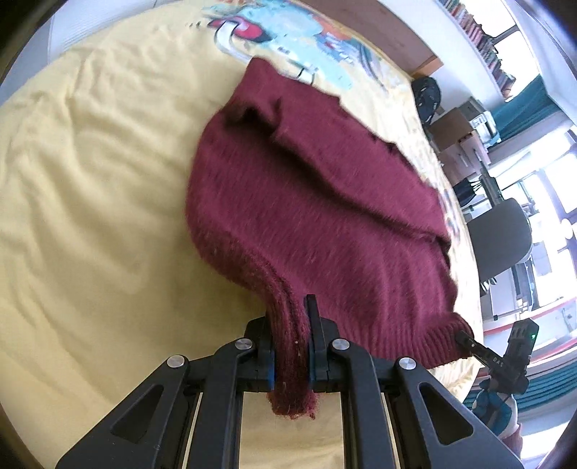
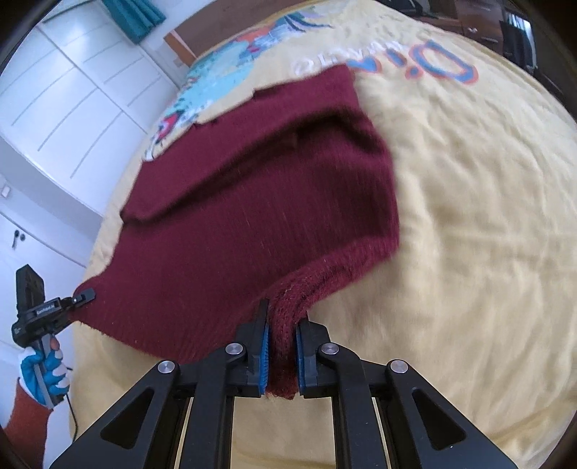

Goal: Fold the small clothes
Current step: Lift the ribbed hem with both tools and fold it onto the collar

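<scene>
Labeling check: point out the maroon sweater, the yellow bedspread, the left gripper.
maroon sweater [image 1: 324, 202]: left wrist view, mid body.
yellow bedspread [image 1: 90, 173]: left wrist view, bare wrinkled area.
left gripper [image 1: 291, 346]: left wrist view, between fingers.

a bedroom: yellow printed bedspread [image 1: 90, 180], white wardrobe doors [image 2: 72, 93], bookshelves [image 1: 479, 32].

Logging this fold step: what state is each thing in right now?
Maroon sweater: near hem corners lifted, far part lying on the bed.
Left claw: shut on one hem corner.
Right claw: shut on the other hem corner.
Yellow bedsheet: spread out, wrinkled.
</scene>
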{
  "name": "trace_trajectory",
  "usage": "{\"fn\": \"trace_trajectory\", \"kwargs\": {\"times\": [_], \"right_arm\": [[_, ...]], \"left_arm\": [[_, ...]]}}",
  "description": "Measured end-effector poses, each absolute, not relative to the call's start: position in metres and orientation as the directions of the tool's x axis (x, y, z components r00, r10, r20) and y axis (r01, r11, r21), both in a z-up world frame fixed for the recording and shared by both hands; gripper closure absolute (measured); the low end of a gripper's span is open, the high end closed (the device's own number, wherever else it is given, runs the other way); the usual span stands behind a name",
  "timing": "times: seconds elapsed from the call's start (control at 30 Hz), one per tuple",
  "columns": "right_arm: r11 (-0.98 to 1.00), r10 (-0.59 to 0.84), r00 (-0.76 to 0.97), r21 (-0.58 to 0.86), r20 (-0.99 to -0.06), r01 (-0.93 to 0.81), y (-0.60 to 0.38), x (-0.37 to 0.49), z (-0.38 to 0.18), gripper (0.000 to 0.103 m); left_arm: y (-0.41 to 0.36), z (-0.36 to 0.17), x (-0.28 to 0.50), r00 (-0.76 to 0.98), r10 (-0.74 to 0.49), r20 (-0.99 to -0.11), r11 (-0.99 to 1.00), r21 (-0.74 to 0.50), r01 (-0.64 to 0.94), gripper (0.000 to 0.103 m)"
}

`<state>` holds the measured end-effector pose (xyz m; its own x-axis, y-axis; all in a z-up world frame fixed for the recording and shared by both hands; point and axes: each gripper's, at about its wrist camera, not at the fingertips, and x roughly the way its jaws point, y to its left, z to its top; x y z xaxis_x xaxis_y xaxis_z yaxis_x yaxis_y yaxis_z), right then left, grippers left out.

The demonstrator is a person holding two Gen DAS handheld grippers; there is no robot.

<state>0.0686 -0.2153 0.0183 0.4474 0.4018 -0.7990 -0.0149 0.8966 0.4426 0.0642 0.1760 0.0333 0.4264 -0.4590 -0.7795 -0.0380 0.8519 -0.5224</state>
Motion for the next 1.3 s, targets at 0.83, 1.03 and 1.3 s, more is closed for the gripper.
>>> {"fn": "trace_trajectory", "kwargs": {"times": [0.83, 1.03, 1.3], "right_arm": [[0.918, 0.305, 0.615, 0.396, -0.727, 0.013, -0.234, 0.279, 0.078, 0.092], [0.918, 0.282, 0.562, 0.388, -0.777, 0.076, -0.234, 0.315, 0.032, 0.09], [0.921, 0.254, 0.532, 0.369, -0.808, 0.122, -0.237, 0.334, 0.002, 0.081]], "left_arm": [[0.176, 0.078, 0.271, 0.538, -0.399, -0.742, 0.884, -0.468, 0.009, 0.093], [0.181, 0.028, 0.314, 0.471, -0.368, -0.802, 0.892, -0.447, -0.064, 0.093], [0.19, -0.005, 0.332, 0.438, -0.381, -0.814, 0.879, -0.466, -0.103, 0.088]]}}
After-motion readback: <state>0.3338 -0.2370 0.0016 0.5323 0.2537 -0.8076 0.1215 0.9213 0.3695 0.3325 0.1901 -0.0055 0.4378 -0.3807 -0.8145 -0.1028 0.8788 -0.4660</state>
